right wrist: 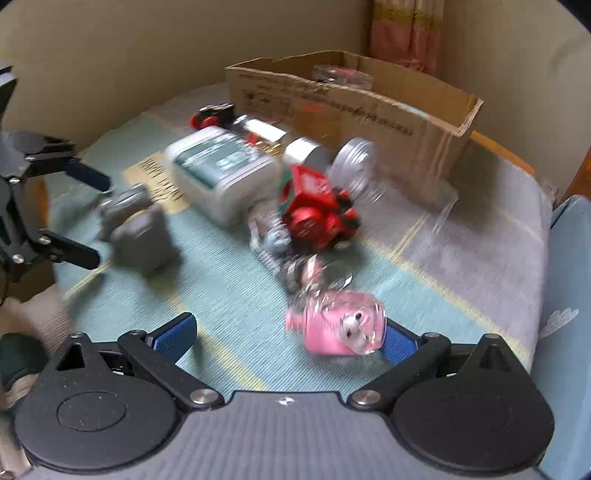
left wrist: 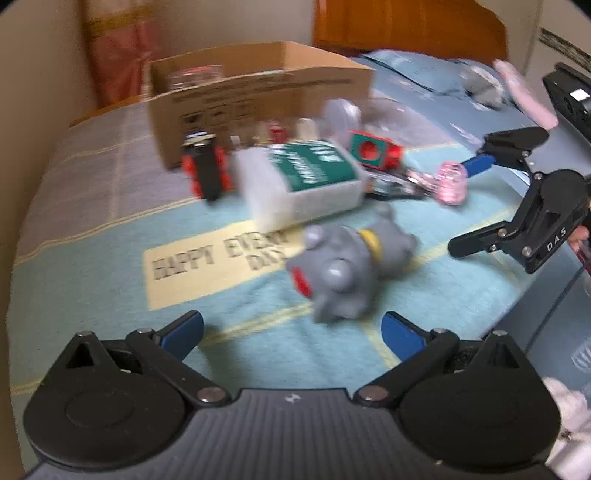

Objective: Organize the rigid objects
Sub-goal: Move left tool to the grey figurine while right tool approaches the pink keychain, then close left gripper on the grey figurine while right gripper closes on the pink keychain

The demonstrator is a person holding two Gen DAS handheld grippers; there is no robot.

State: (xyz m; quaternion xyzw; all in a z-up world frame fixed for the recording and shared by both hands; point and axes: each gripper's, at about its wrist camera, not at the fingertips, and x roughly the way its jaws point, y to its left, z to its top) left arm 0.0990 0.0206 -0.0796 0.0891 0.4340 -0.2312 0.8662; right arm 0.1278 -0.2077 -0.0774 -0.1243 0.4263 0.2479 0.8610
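A pile of small rigid toys lies on a light blue blanket (left wrist: 110, 280). In the left wrist view my left gripper (left wrist: 291, 328) is open, and a grey toy animal (left wrist: 347, 273) lies on its side just beyond the fingertips. Behind it are a white box with a green label (left wrist: 303, 177), a black and red toy car (left wrist: 207, 170) and a red and green cube toy (left wrist: 373, 149). My right gripper (right wrist: 288, 336) is open around a pink jar (right wrist: 340, 328), which lies close to the right finger. The frames are blurred.
An open cardboard box (right wrist: 351, 107) stands at the back with a clear jar (right wrist: 340, 75) inside. A clear jar with a silver lid (right wrist: 354, 158) lies in front of it. Each gripper shows in the other's view: the right gripper (left wrist: 469, 205), the left gripper (right wrist: 88, 216). A wooden headboard (left wrist: 406, 26) is behind.
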